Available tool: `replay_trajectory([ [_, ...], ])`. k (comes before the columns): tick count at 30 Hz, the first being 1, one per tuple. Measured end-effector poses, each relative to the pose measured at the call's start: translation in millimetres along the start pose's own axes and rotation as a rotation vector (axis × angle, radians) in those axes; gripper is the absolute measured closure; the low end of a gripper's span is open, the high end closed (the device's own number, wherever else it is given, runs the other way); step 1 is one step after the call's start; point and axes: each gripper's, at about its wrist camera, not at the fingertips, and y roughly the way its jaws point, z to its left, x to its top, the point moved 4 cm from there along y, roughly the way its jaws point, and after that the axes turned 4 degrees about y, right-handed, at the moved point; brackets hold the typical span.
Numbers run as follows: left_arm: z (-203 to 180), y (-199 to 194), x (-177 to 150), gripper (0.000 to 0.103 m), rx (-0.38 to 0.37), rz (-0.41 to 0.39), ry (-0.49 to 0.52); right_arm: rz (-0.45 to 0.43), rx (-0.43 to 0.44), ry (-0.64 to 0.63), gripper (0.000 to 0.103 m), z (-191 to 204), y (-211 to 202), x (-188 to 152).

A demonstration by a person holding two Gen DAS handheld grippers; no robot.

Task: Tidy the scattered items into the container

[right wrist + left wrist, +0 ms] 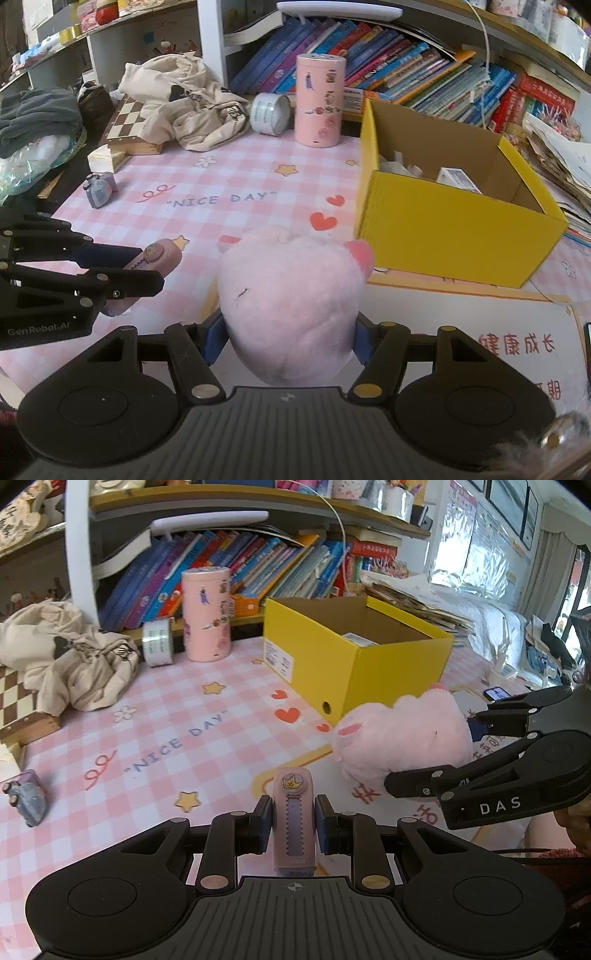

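Note:
My left gripper [293, 821] is shut on a small pink case with a crown sticker [294, 812], held just above the pink checked mat; it also shows in the right wrist view [155, 258]. My right gripper [288, 339] is shut on a pink plush toy [291, 295], which also shows in the left wrist view [402, 734] close to the box's near corner. The open yellow cardboard box [399, 664] [454, 229] stands ahead and holds a white packet [458, 179] and some paper.
A small grey-purple toy [27, 797] [99, 190] lies at the mat's left. A pink cylinder [207, 613], a tape roll [158, 642] and crumpled beige cloth [70, 657] stand at the back before a bookshelf. A phone [496, 693] lies right.

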Motion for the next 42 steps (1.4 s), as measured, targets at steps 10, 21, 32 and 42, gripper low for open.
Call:
replay_trajectory([
  [10, -37, 18, 13, 0.080, -0.008, 0.024, 0.007, 0.017, 0.004, 0.020, 0.040, -43, -8, -9],
  [21, -79, 46, 32, 0.080, -0.017, 0.054, 0.031, 0.050, -0.006, 0.028, 0.040, -94, -11, -16],
  [32, -127, 86, 54, 0.080, -0.032, 0.074, 0.037, 0.062, -0.011, 0.029, 0.040, -162, -13, -17],
  [42, -152, 104, 75, 0.080, 0.010, 0.068, 0.022, 0.054, 0.014, 0.013, 0.040, -208, -16, -14],
])
